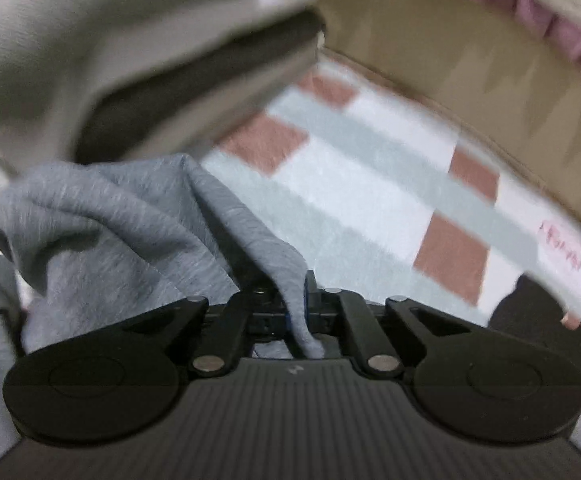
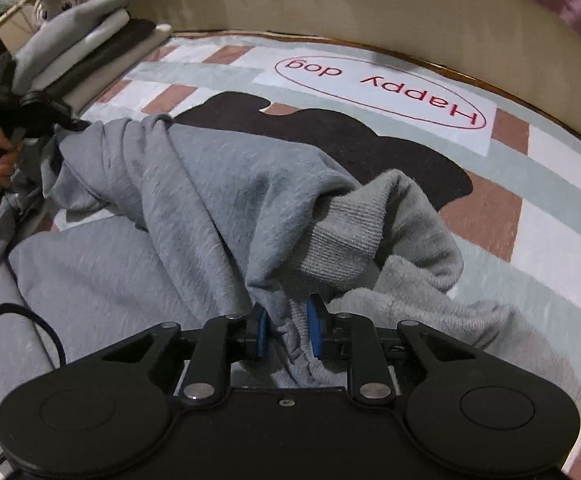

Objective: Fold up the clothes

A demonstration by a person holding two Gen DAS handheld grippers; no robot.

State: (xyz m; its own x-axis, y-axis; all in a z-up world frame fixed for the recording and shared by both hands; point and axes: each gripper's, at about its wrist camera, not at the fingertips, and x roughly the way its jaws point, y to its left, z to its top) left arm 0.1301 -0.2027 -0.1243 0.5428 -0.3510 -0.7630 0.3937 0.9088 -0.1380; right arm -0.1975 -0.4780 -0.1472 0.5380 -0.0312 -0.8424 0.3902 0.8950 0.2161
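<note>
**A:** where's the grey sweatshirt (image 2: 178,200) at?

**B:** bunched up on the checked mat (image 2: 530,216), both grippers pinching it: left gripper (image 1: 296,300) clamped on a fold, right gripper (image 2: 288,332) near the cuff. Folded stack (image 2: 102,52) sits behind; this one's still unfolded.

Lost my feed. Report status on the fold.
Left tongs shut on grey garment. Right tongs shut on it near ribbed cuff. Folded stack beyond on mat, clear.

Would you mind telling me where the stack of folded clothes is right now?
In the right wrist view the stack of folded clothes sits at the upper left, on the checked mat's far edge, beyond the left gripper.
</note>
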